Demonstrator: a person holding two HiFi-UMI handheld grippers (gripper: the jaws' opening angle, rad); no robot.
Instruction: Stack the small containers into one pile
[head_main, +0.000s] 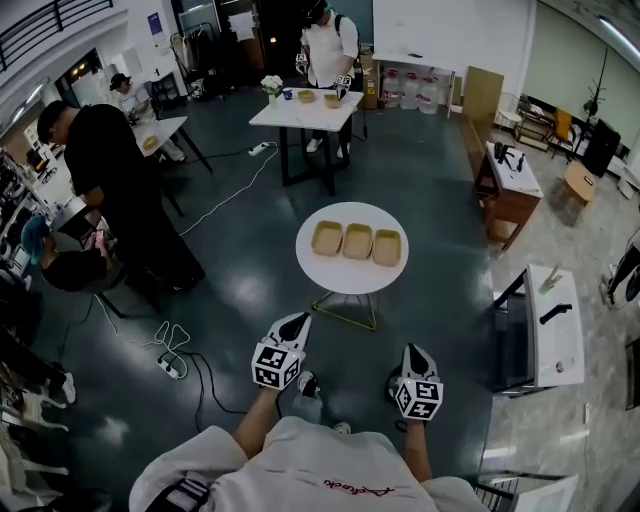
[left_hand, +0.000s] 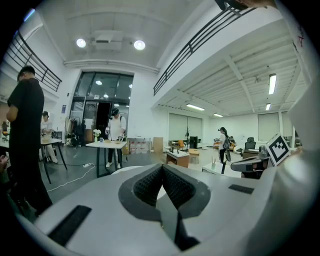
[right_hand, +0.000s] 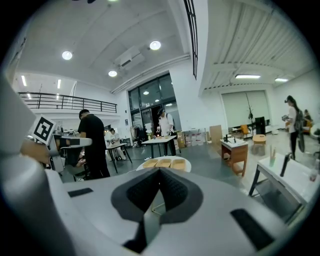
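- Dark floor surrounded a round white table (head_main: 352, 279), with three small containers (head_main: 357, 241) in a row on it.
- Left gripper (head_main: 295, 323) and right gripper (head_main: 414, 353) hung short of that table, jaws together, empty.
- Containers looked light and thin (likely nestable); a rim seemed the best hold.

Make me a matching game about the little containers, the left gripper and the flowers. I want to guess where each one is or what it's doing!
Things:
1. small containers
2. left gripper
3. flowers

Place or state:
A. on the far white table
B. shut, with nothing in it
C. side by side in a row on the round table

Pairs: 1-C, 2-B, 3-A
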